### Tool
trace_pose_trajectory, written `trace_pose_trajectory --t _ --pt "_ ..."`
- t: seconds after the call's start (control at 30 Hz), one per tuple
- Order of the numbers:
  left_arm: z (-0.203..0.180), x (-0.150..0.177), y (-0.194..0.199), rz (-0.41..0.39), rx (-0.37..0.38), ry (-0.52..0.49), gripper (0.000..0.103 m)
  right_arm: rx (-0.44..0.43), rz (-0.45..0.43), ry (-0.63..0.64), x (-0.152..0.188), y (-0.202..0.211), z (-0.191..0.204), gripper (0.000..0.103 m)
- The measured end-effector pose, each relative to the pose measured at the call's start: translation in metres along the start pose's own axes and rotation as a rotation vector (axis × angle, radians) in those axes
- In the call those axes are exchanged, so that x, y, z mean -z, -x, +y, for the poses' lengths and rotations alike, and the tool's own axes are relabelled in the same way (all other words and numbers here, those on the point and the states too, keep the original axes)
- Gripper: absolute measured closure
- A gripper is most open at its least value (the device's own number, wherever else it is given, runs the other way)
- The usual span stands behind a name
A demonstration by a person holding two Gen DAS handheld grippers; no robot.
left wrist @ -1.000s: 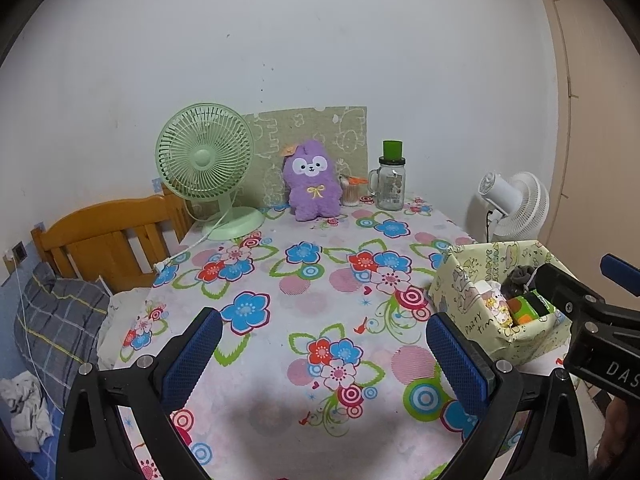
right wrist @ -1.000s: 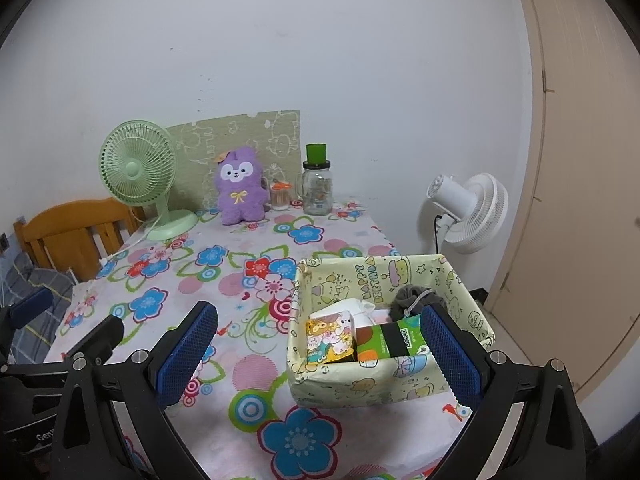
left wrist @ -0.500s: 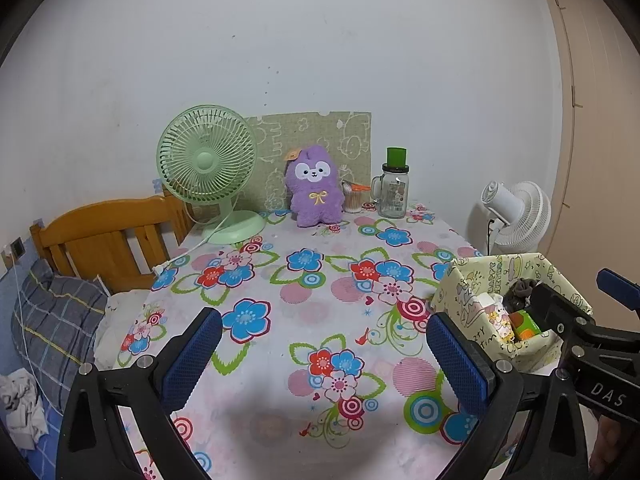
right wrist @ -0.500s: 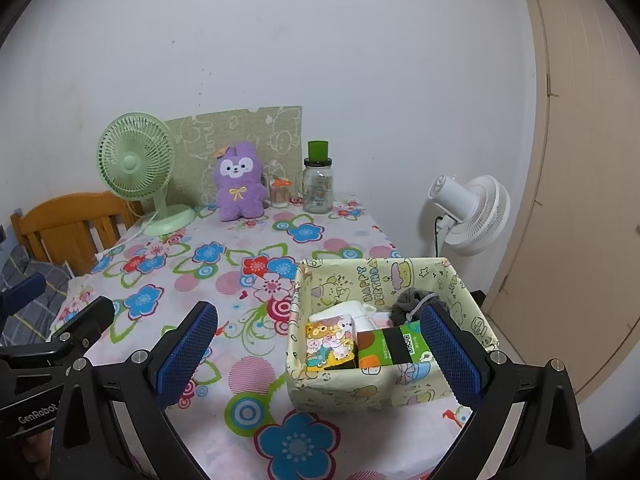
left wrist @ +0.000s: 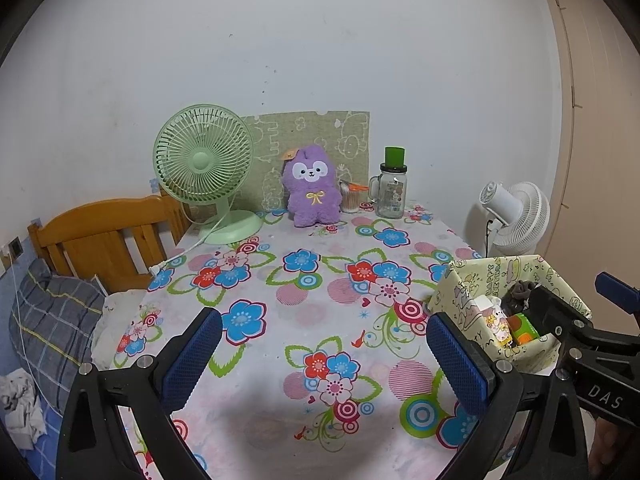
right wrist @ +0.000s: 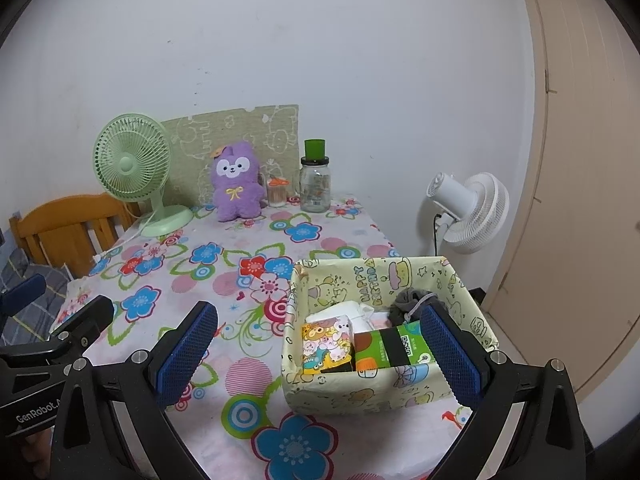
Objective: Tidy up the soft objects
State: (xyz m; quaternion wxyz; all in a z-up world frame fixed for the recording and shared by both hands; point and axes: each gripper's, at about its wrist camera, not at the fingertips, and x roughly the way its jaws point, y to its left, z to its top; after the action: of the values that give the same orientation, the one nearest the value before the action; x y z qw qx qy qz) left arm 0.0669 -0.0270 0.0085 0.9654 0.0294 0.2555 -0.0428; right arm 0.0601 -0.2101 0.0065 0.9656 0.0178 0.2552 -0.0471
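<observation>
change from a second ago: both views sit a little farther back and higher, so the purple plush toy [left wrist: 313, 189] and the fabric box [right wrist: 384, 390] appear slightly smaller and lower; nothing on the table [left wrist: 320, 312] has shifted.

left gripper [left wrist: 325, 354]: jaws spread wide, nothing between the blue pads [left wrist: 191, 356], held over the near middle of the floral cloth.

right gripper [right wrist: 320, 350]: jaws equally wide, empty, its right pad in front of the box's near right corner.

purple plush toy: upright at the far edge of the table, against a green patterned board [left wrist: 316, 136], between a green desk fan [left wrist: 205, 164] on its left and a glass jar with green lid [left wrist: 392, 188] on its right; well apart from both grippers.

fabric box: near right corner of the table, holding a cartoon-printed packet [right wrist: 326, 344], a green carton [right wrist: 390, 348], white cloth and a grey soft item [right wrist: 410, 300].
</observation>
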Motion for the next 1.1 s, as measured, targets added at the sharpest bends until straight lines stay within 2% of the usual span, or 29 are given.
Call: trace_pose_trajectory --t 1.1 --pt "0.0030 -0.0021 -0.0009 -0.014 -0.011 0.013 0.000 -0.001 -0.016 -0.013 -0.0002 0.0000 0.0027 0.001"
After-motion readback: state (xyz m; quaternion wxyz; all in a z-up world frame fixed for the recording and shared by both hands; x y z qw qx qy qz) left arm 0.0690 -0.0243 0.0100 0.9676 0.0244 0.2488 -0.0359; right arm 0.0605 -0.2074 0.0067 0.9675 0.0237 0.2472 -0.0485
